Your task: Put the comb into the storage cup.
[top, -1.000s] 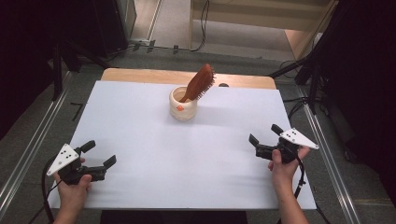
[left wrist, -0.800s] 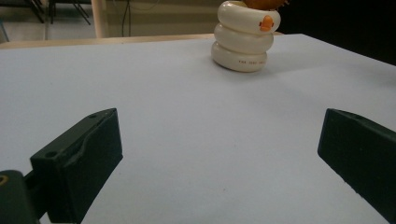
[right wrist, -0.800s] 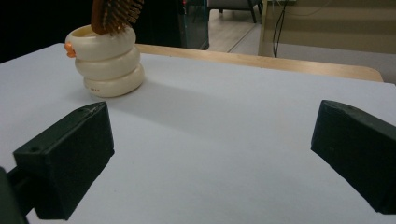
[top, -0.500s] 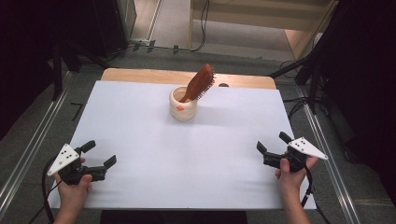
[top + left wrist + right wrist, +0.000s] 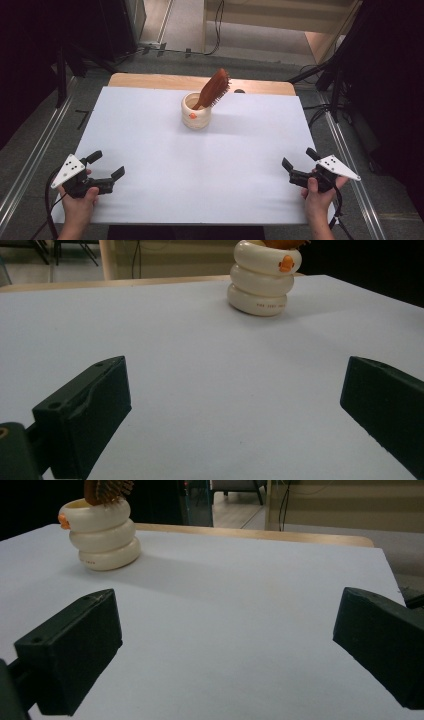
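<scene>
One ringed cream cup (image 5: 196,111) holds a brown hairbrush (image 5: 214,88) — bristles apparently rightward.

Brown hairbrush (image 5: 215,89) tilted in cream ringed cup (image 5: 195,112)

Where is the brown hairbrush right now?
In the high view, the hairbrush stands tilted in the cream holder at the table's far middle, far from both tools.

left tongs (image 5: 106,168): black, white three-cornered plate | right tongs (image 5: 299,162): same | black cables
</scene>
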The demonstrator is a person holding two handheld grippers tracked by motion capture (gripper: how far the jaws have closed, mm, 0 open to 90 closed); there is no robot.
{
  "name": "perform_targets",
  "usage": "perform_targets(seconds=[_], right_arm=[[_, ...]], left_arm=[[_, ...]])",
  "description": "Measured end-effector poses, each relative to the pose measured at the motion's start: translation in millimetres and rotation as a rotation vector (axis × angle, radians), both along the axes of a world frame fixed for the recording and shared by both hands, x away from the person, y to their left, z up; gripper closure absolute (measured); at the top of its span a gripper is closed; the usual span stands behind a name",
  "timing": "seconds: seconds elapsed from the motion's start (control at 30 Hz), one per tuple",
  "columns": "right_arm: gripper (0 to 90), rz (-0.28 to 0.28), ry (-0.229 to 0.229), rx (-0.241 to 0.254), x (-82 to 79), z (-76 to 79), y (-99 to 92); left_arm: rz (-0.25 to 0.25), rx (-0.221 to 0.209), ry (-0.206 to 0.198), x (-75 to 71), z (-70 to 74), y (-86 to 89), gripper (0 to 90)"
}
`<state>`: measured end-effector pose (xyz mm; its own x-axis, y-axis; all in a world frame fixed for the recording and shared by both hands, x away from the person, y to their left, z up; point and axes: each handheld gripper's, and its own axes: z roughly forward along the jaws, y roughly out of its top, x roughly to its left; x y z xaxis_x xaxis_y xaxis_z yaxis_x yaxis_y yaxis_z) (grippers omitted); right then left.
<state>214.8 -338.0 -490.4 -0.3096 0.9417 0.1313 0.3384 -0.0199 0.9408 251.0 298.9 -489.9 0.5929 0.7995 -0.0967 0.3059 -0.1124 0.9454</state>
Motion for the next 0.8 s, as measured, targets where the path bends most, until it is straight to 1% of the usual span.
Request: perform_targets(seconds=[0.5,0.8], right_arm=[[0.0,-0.016,0.001,-0.008,-13.7,-5.9,-9.3],[0.0,-0.008,0.000,-0.007,-20.9,-9.5,-14.1]], left_arm=[[0.000,-0.001,-0.001,-0.3,0.1,0.2,0.1],[0.001,-0.001,-0.001,-0.2,0.1,0.3,0.0]])
